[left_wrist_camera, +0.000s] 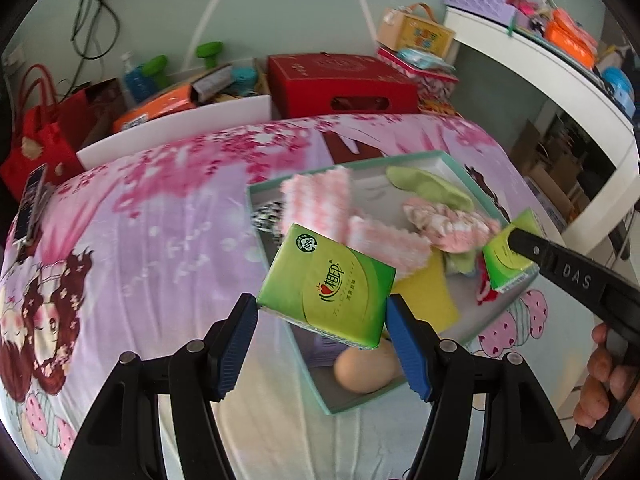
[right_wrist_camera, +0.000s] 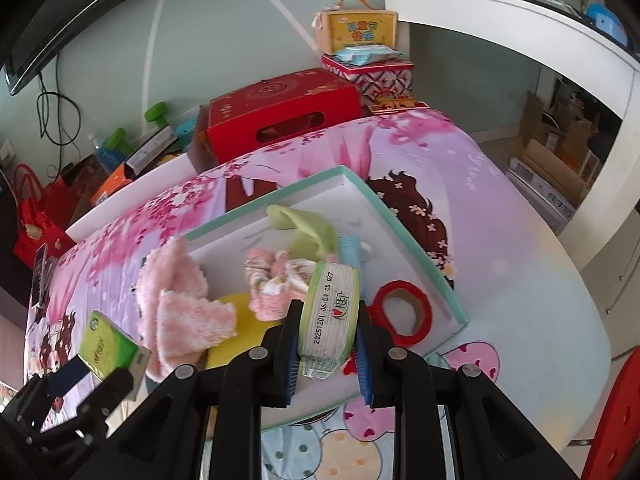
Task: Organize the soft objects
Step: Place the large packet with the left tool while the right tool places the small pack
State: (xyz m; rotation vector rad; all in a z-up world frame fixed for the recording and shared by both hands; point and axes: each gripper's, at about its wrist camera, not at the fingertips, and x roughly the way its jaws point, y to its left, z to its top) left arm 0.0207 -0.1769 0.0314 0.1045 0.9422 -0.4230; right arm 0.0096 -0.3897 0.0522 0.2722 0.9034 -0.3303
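The left gripper (left_wrist_camera: 322,316) pinches a green tissue pack (left_wrist_camera: 326,286) by its broad sides above the tray (left_wrist_camera: 344,408). Only the right wrist view shows the right gripper (right_wrist_camera: 328,344) squeezing a second pack (right_wrist_camera: 328,316) by its thin edge, and the red tape ring (right_wrist_camera: 404,312).

1. This is a room in a home, probably a bedroom or a living room.
2. In the middle of the frame is a table covered with a cartoon cloth (left_wrist_camera: 160,220) in pink and purple.
3. In the upper middle, gift boxes stand against the wall: a red box (right_wrist_camera: 280,112) and a red bag (left_wrist_camera: 40,136).
4. In the upper right is a white shelf (left_wrist_camera: 560,64) with household things, and green dumbbells (left_wrist_camera: 208,50) are in the upper left.
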